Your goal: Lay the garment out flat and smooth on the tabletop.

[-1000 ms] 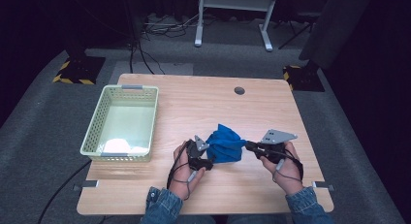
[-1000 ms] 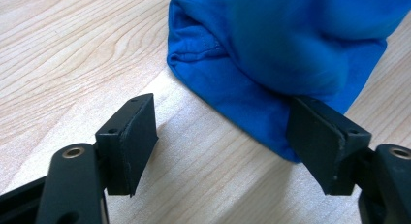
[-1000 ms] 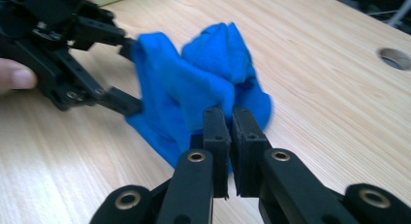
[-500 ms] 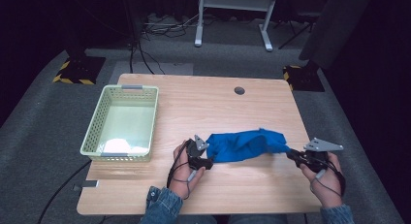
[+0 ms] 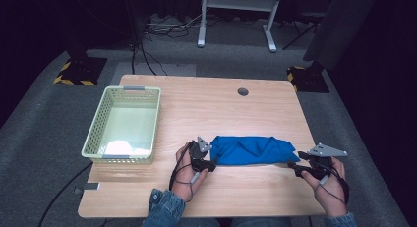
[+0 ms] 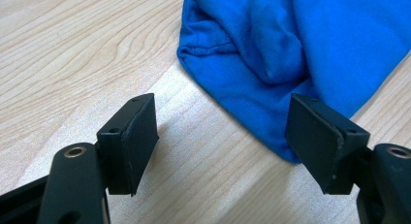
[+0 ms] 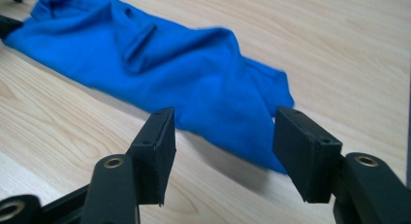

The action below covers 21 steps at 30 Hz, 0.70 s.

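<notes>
Blue cloth flat on wooden bench, near front edge; left gripper fingers wide, empty, at its left end; right gripper fingers just opening, empty, beside right end; basket well apart.

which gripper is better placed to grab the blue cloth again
Probably left. The left gripper stands open with a corner of the blue fabric cloth lying by one jaw. The right gripper has just been opening, with nothing between its jaws, and sits just short of the cloth's end.
</notes>
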Tool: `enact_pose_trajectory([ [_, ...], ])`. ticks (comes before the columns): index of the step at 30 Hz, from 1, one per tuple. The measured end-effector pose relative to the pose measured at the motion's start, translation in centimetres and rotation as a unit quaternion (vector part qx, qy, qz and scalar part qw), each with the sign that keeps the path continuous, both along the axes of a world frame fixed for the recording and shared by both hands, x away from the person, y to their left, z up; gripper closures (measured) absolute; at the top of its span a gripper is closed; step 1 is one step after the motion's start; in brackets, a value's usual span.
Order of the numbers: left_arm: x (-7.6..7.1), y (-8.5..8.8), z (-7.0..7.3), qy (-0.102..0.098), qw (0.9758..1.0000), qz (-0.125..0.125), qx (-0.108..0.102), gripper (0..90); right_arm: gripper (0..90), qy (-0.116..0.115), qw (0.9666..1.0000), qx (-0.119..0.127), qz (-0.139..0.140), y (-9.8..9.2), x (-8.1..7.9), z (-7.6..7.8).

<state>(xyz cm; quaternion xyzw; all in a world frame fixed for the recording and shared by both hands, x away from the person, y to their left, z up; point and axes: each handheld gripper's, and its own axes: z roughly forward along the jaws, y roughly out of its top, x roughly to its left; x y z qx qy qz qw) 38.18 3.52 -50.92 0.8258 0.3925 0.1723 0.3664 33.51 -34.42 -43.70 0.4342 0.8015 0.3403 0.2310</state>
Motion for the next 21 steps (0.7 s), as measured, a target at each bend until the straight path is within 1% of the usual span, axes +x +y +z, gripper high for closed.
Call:
enact_pose_trajectory([
  [3,0.0,0.0,0.0,0.001,1.0000,0.003,0.000,26.1,41.0,-0.003,0.9999,-0.002,0.010,0.9,0.3,0.3],
  [5,0.0,0.1,0.0,0.002,1.0000,0.006,-0.001,23.2,41.0,-0.005,0.9998,-0.004,0.016,1.4,0.6,0.5],
  [7,-0.1,0.2,0.1,0.009,0.9999,0.005,-0.004,22.7,40.8,-0.006,0.9997,-0.004,0.023,2.0,0.9,0.6],
  [11,-0.5,0.5,0.6,0.002,1.0000,0.003,-0.004,21.3,40.6,-0.007,0.9993,-0.006,0.037,3.3,1.5,0.7],
  [15,-1.2,0.8,1.4,-0.007,0.9999,0.002,-0.012,20.6,40.6,-0.008,0.9986,-0.009,0.051,4.5,2.2,0.8],
  [18,-1.6,1.2,1.7,-0.006,0.9999,0.003,-0.007,20.0,39.3,-0.010,0.9980,-0.013,0.061,5.6,2.7,0.9],
  [19,-1.8,1.3,1.9,-0.004,1.0000,0.004,0.001,19.4,38.0,-0.011,0.9979,-0.015,0.062,5.7,2.9,0.8],
  [20,-2.1,1.4,2.1,-0.003,1.0000,0.004,0.006,18.6,36.7,-0.012,0.9979,-0.016,0.061,6.0,3.1,0.8],
  [21,-2.3,1.4,2.3,-0.003,1.0000,0.006,0.004,17.9,36.2,-0.013,0.9978,-0.019,0.062,6.2,3.3,0.7],
])
